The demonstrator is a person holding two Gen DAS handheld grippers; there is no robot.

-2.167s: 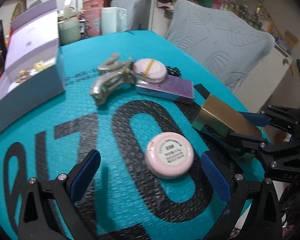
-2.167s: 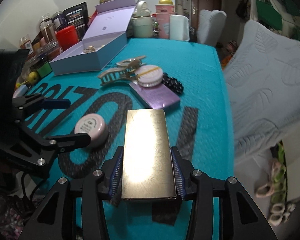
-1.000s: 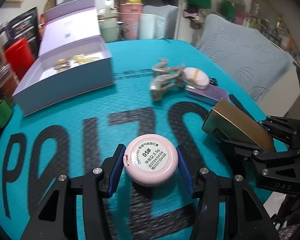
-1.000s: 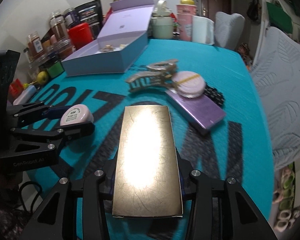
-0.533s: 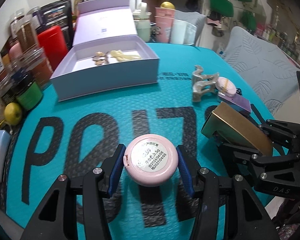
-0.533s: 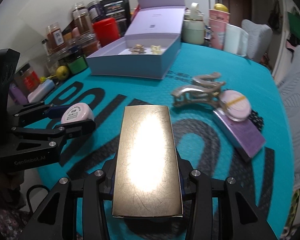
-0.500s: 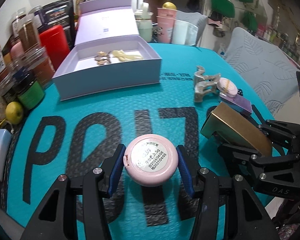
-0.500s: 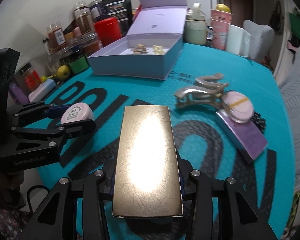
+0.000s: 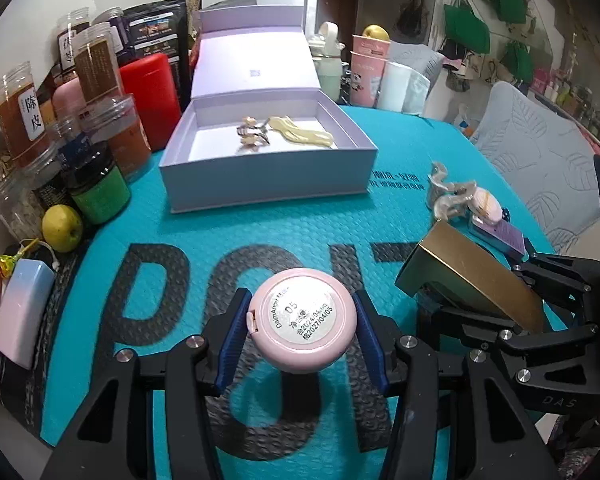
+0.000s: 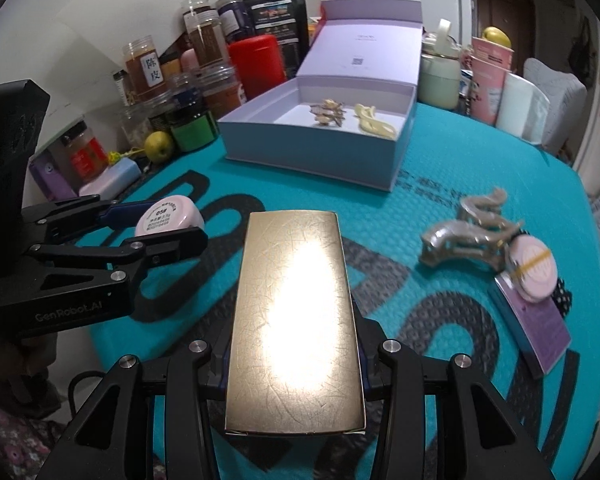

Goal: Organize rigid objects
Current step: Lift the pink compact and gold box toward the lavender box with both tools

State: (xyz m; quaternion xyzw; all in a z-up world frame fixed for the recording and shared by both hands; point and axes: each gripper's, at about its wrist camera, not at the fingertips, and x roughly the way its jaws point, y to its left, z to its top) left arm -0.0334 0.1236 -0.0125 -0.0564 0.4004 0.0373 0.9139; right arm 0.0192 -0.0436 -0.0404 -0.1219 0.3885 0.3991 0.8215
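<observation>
At the left edge of the tabletop (image 9: 112,360), jars and a red canister (image 9: 150,96) crowd the wall side, with a green fruit (image 9: 62,228) just beside them. Ahead, toward the far edge, the open lilac box (image 9: 268,176) sits with its lid up; a small metal clip (image 9: 252,134) and a pale yellow hair clip (image 9: 304,133) lie inside.

Left gripper (image 9: 300,330) pinches a round pink compact (image 9: 302,320) across its width, blue pads on opposite rims, held above the teal mat. Judgement: light, rigid plastic, smooth rounded rim, so likely slippery; the grip across the full width looks best. The hinge tab faces left, so squeezing hard could pop the lid.

Right gripper (image 10: 296,354) is clamped on a gold flat case (image 10: 294,320) by its long edges at the near end, far end sticking out forward over the mat. Judgement: stiff, glossy, probably light; the long overhang could make it tip down in the pads, and the shiny face may scratch. A hold nearer the middle would be steadier.

Toward the right edge of the tabletop lie a silver claw clip (image 10: 468,232), a second pink compact (image 10: 534,262) resting on a purple flat box (image 10: 540,332), and a black dotted item (image 10: 564,294) half hidden behind them. Judgement: the claw clip looks brittle at its teeth, so take it by the body.
</observation>
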